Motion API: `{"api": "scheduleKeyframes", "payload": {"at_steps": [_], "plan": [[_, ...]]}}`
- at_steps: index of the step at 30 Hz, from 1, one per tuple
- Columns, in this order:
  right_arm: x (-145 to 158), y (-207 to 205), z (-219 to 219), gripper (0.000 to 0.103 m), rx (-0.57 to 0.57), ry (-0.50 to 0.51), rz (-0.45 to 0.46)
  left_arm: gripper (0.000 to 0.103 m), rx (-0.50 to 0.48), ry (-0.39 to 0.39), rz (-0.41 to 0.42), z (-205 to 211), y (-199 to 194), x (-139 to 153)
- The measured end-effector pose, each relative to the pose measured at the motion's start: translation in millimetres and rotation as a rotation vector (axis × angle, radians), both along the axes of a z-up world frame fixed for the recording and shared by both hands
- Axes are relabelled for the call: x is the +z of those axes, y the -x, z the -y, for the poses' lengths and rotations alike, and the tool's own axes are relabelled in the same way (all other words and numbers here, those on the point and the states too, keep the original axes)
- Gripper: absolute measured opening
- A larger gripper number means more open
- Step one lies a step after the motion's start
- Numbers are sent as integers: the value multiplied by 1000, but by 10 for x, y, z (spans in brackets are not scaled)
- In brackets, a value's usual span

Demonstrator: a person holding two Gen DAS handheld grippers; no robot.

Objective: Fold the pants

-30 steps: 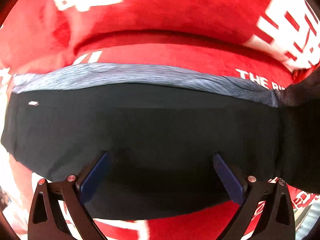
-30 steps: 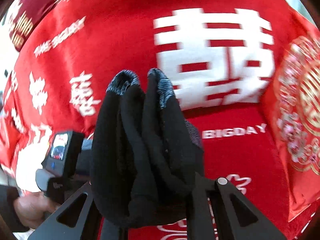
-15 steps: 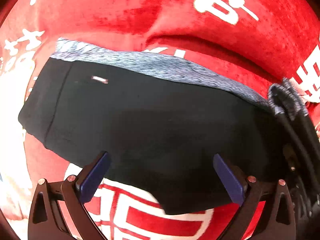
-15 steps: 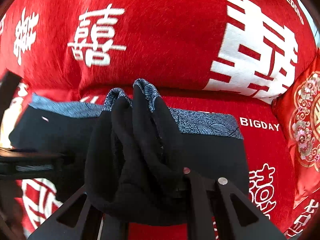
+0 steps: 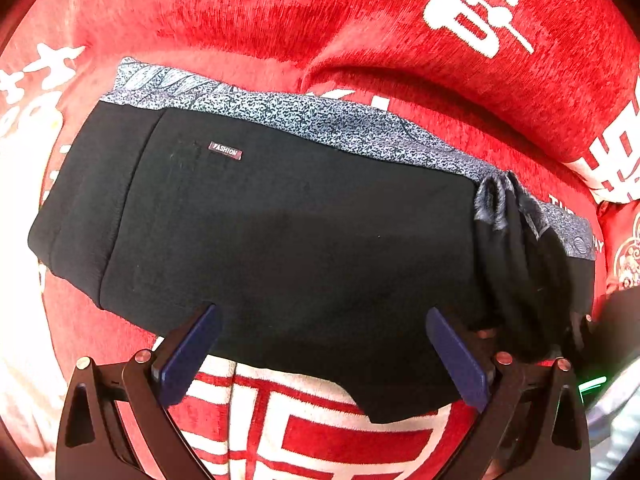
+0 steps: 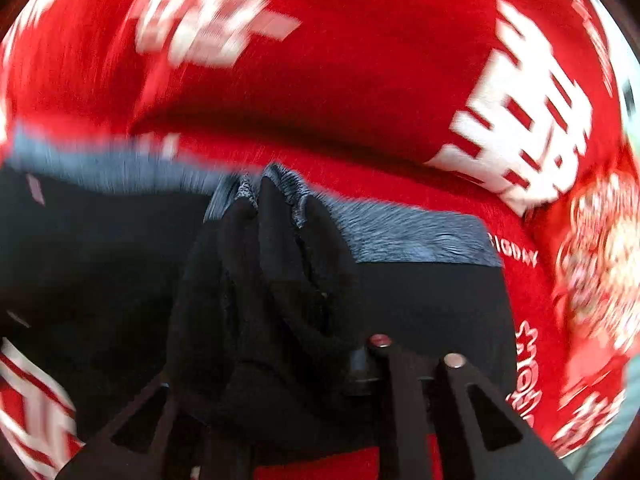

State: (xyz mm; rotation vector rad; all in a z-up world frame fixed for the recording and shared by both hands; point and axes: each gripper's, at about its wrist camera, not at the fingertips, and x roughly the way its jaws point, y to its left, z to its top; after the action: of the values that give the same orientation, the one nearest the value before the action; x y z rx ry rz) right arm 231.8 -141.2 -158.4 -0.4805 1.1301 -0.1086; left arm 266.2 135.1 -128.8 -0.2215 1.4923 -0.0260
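Pants (image 5: 288,240), black with a speckled grey waistband (image 5: 320,118), lie spread on the red cover (image 5: 280,12), so the cloth is flat and ready for a fold. At the left, the left gripper (image 5: 320,354) hangs over the lower hem with its jaws wide apart and holding nothing, probably waiting to press or catch the hem. At the right, the right gripper (image 6: 280,360) has its jaws closed on a gathered bunch (image 6: 276,264) of the pants, lifted so this end can be carried over.
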Motion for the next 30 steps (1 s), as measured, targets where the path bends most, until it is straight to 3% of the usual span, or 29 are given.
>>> {"api": "scheduleKeyframes", "payload": {"at_steps": [1,4,10,13,17,20,22,26,28,30], "plan": [[-10,38,-60,45,24,47,24,101,-1,-6,-2,-22,-17,-22],[87,157,-96,82,76,42,32,101,11,19,-3,-110,-23,-15],[726,442,185,82,99,-168,128,101,-4,40,12,-91,-96,55],[983,303,638,82,-36,-300,162,101,-26,52,25,-34,-111,101],[946,-152,1285,82,-256,-379,204,101,-35,66,27,0,-89,134],[874,-246,1385,82,-277,-691,128,101,-39,63,18,3,-70,121],[795,-170,1167,82,-211,-714,57,101,-39,61,12,-3,-68,119],[623,69,681,82,-79,-923,-146,101,-21,49,20,-44,-130,150],[766,185,630,83,-59,-934,-101,101,-22,44,21,-42,-162,166],[847,195,776,83,-114,-935,-58,101,-31,53,15,23,-177,192]]}}
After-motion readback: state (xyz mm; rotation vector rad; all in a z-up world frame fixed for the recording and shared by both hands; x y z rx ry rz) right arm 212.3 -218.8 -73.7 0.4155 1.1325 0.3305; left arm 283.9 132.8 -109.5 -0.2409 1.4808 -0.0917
